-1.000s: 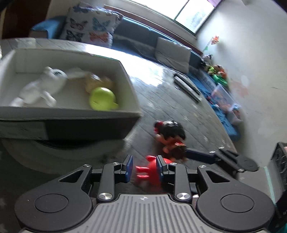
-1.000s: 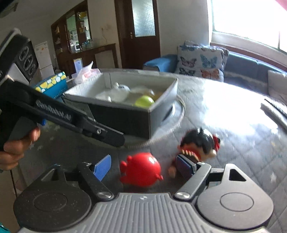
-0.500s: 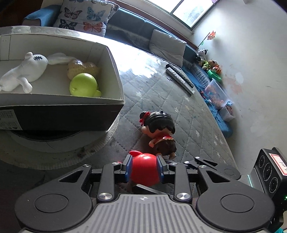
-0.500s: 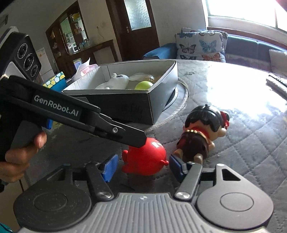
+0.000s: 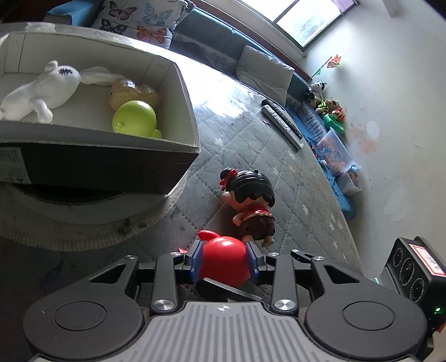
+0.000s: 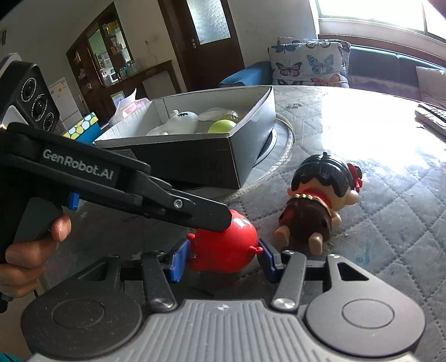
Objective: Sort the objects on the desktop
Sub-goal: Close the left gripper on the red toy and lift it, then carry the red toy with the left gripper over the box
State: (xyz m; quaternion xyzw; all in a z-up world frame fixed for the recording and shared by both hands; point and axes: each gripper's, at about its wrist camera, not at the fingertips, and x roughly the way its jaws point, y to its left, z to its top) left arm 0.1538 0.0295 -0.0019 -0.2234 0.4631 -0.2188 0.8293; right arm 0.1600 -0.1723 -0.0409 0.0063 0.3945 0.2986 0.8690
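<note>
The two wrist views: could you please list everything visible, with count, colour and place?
red toy: one, red, on the table, between the left jaws
doll: one, black hair, red-brown outfit, lying beyond the red toy
box: one, white inside, dark outside, on a round stand
plush rabbit: one, white, in the box
green ball: one, green, in the box
remotes: two, grey, far table edge
butterfly cushion: one, white, on the sofa
left gripper: closed on the red toy
right gripper: open, straddling the red toy

Setting: home living room. Evidence: blue sofa (image 5: 217,33) under a window (image 5: 303,22); butterfly cushion (image 6: 309,65); wooden door (image 6: 207,36); glass-fronted cabinet (image 6: 111,60); remote controls (image 5: 281,122); toys heaped by the wall (image 5: 330,110).
</note>
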